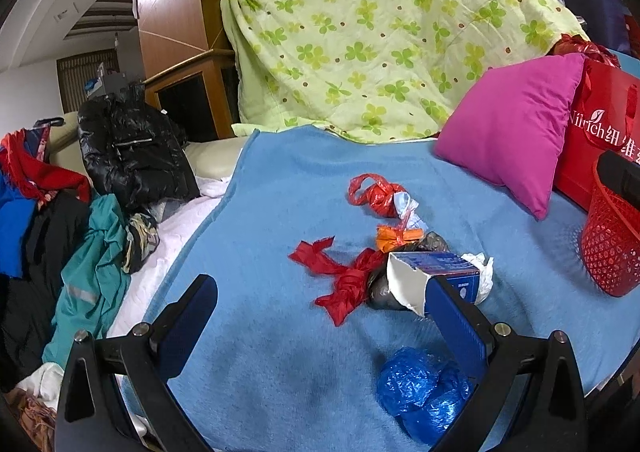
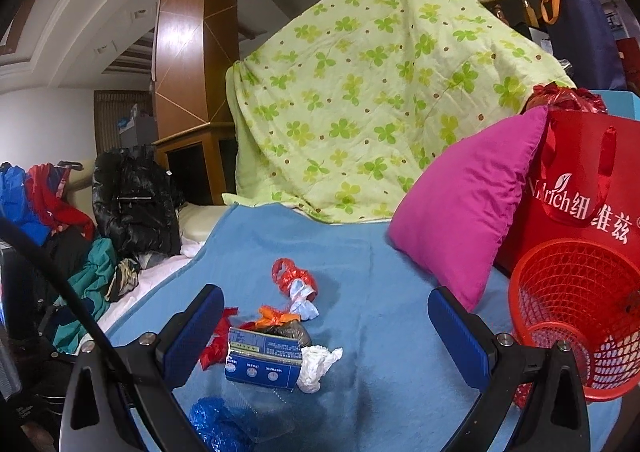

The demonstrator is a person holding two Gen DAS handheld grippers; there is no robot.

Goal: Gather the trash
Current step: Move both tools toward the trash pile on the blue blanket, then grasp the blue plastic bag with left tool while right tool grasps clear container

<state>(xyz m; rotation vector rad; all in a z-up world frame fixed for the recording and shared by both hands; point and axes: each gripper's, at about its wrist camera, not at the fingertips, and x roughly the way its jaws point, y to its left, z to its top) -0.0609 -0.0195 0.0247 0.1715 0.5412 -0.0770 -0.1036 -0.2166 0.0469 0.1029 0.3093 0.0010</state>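
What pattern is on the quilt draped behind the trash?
Green clover leaves with small brown dots on the pale yellow-green draped quilt; clearest in left wrist view.

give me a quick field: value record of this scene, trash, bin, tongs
surface: blue blanket
trash pile: blue-white box, white tissue, red bag, orange wrapper, grey bag
separate trash: tied red bag farther back, blue plastic nearest the cameras
bin: red basket on the right, beside the pink pillow
left tongs: open, holding nothing
right tongs: open, holding nothing
picked up: nothing yet
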